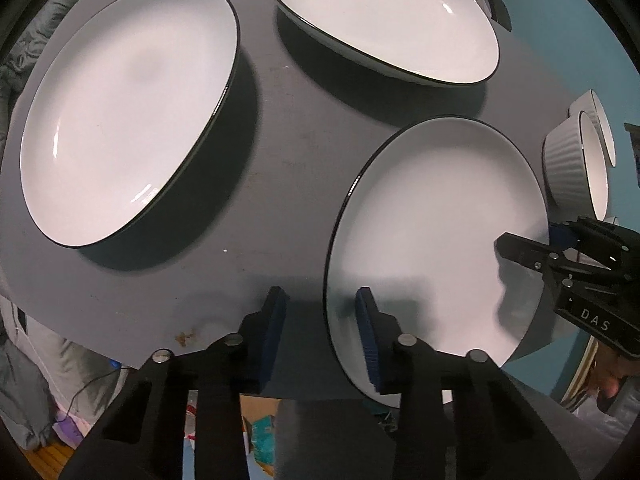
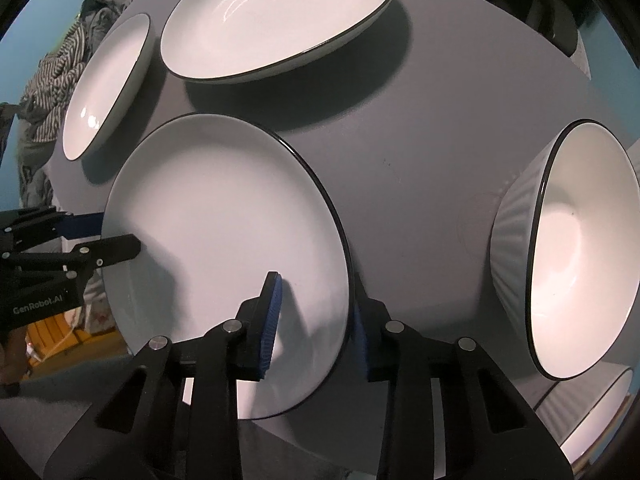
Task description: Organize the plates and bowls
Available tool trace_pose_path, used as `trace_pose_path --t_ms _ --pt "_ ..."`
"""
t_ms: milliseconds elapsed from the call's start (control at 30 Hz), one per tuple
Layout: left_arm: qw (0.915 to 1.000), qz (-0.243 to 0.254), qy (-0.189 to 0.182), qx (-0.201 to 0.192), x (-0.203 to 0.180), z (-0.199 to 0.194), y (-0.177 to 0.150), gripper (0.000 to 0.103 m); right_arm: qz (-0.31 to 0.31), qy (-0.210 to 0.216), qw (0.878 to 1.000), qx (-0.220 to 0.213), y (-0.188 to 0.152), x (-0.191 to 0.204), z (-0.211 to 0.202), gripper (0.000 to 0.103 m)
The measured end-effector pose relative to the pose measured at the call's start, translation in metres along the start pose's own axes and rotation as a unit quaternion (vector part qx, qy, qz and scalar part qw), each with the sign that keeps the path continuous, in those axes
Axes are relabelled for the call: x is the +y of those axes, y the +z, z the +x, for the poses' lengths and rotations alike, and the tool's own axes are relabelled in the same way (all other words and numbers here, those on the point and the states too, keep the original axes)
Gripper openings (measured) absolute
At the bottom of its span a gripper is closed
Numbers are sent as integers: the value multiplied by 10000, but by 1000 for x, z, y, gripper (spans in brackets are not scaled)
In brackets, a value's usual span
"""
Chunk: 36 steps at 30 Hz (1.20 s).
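Observation:
A white plate with a thin black rim (image 1: 432, 220) (image 2: 224, 208) lies near the front edge of the grey table (image 1: 288, 152). My left gripper (image 1: 320, 292) straddles its left rim, one pad over the white inside and one outside above the table. A gap shows beside the rim, so it is open. My right gripper (image 2: 316, 288) straddles the opposite rim, its outer pad close against the edge and its inner pad over the plate. It is open too. Each gripper also shows in the other view: the right gripper (image 1: 528, 238) and the left gripper (image 2: 120, 234).
Two more black-rimmed plates (image 1: 128, 108) (image 1: 384, 20) lie further back on the table. Ribbed white bowls (image 2: 580, 260) (image 2: 592, 412) stand to the right of the near plate. Piled clothes (image 2: 52, 64) lie beyond the far left edge, and floor clutter (image 1: 260, 432) shows below the front edge.

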<state>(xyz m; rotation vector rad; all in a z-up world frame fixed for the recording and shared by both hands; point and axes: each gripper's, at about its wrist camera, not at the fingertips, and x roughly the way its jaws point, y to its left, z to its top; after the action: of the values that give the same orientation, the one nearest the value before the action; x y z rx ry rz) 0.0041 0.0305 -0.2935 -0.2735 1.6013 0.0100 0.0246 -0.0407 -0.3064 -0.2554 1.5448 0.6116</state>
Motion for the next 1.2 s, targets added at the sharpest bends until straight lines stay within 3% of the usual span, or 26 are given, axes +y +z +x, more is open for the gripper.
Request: trace_pose_path --t_ms 200,300,500,700,800,1200 --pt "10000 83 -33 30 4 11 0 24 59 121 9999 104 17 -8 9 33" --pt "9999 95 -112 72 6 13 2 19 140 103 9997 162 24 -15 5 26" --pt "9996 70 -258 124 20 18 3 17 602 450 9966 348 33 -34 9 20" --pt "9987 -172 -455 170 39 27 4 15 630 528 9958 393 38 -38 11 20" --pt "9981 -247 -522 192 65 11 9 15 662 527 9956 410 39 -39 10 20" --pt "9984 -332 -438 164 97 -15 23 16 875 569 9933 492 37 -41 -5 20"
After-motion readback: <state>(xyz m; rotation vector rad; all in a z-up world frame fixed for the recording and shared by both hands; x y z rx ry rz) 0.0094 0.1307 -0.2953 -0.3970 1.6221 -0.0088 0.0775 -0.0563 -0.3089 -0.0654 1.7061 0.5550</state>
